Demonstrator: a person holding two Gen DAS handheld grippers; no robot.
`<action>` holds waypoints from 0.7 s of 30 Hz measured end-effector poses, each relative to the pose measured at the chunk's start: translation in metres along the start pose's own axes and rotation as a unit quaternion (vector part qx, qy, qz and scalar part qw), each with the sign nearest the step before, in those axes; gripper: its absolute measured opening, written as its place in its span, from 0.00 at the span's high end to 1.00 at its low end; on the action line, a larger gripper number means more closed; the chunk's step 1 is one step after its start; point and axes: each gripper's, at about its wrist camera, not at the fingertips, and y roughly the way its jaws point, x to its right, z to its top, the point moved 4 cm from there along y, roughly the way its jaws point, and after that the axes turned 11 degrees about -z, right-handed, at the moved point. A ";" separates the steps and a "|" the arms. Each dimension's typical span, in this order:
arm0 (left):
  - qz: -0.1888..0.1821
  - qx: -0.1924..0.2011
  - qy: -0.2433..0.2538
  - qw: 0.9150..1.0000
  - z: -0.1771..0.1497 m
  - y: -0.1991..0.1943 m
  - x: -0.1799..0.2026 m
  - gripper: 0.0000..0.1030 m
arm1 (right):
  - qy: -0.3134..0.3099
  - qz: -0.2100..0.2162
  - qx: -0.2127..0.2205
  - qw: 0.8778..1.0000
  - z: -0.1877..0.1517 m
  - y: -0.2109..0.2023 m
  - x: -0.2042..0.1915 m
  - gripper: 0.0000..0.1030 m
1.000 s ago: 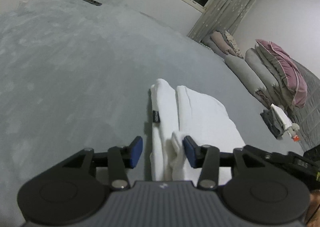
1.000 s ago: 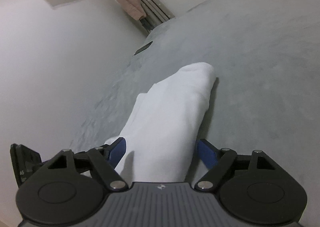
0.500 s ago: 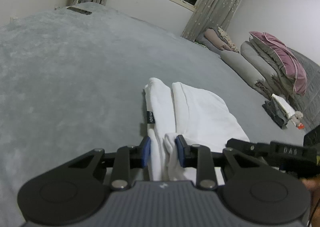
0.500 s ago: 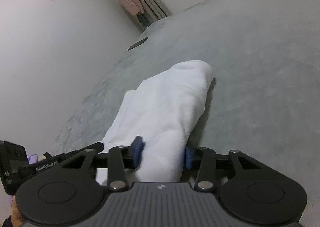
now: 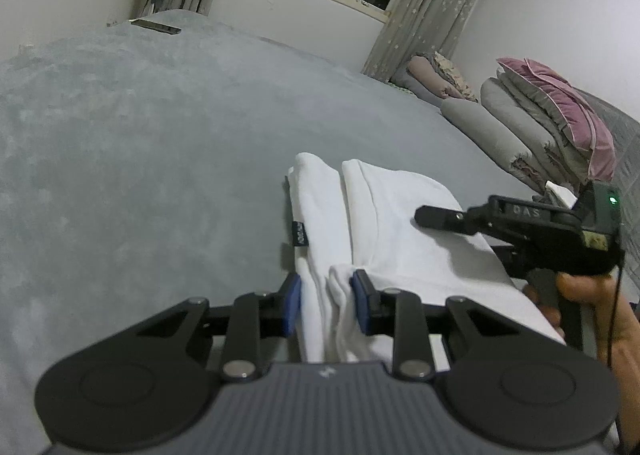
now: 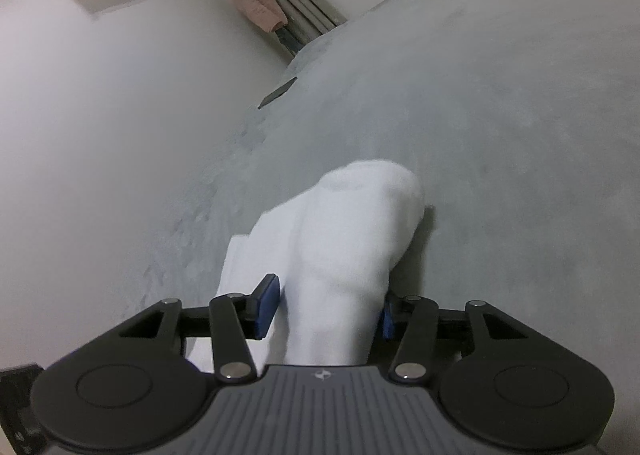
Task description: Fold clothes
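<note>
Only folded white garment [image 5: 400,223] (uncontained)

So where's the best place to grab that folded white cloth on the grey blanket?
Probably the near end of the folded white cloth, where its layers bunch into thick ridges. Come in low from the near side, along its length, so the fingers straddle a ridge. The left gripper already pinches the narrower fold there, and the right gripper squeezes the fatter one. The flat top gives the jaws nothing to catch.
</note>
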 end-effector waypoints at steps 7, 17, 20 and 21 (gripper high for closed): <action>-0.010 0.004 -0.004 1.000 -0.004 -0.001 -0.005 0.74 | 0.002 0.006 0.019 1.000 0.016 0.018 0.009 0.66; 0.000 0.007 0.013 1.000 -0.006 0.000 0.000 0.74 | 0.008 0.006 0.045 0.999 0.033 0.033 0.018 0.80; 0.002 0.008 0.017 1.000 -0.007 0.000 0.002 0.74 | -0.006 -0.013 0.059 0.998 0.036 0.033 0.013 0.79; 0.003 0.008 0.018 1.000 -0.008 0.000 0.002 0.74 | -0.010 -0.020 0.067 0.998 0.038 0.032 0.012 0.79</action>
